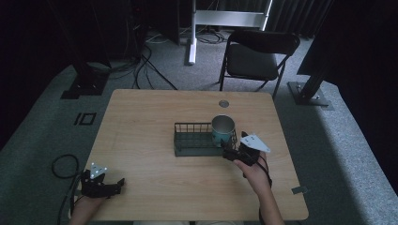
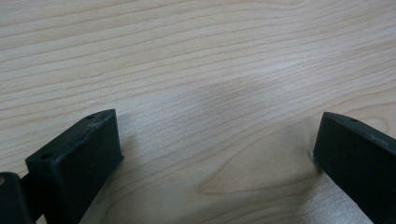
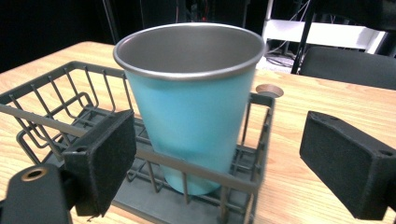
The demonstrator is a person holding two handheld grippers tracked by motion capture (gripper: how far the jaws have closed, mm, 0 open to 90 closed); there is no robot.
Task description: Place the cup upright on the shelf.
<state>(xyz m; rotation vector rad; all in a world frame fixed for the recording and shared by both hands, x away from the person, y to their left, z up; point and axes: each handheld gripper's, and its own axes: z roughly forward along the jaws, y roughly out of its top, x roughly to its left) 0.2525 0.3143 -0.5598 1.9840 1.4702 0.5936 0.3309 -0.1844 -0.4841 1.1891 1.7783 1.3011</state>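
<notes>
A turquoise metal cup (image 1: 222, 129) (image 3: 194, 107) stands upright in the right end of a dark wire basket (image 1: 197, 140) (image 3: 56, 112) at the middle of the wooden table (image 1: 141, 122). My right gripper (image 1: 234, 151) (image 3: 219, 158) is open just in front of the basket's right end, its jaws wide on either side of the cup and clear of it. Down at the table's front left corner, my left gripper (image 1: 115, 185) (image 2: 215, 154) rests low over bare wood, open, nothing between its jaws.
A round cable hole (image 1: 224, 103) (image 3: 269, 90) sits in the table behind the basket. A black folding chair (image 1: 256, 56) and a white stand (image 1: 192, 33) are on the floor beyond the far edge. Cables (image 1: 63, 166) lie at the left.
</notes>
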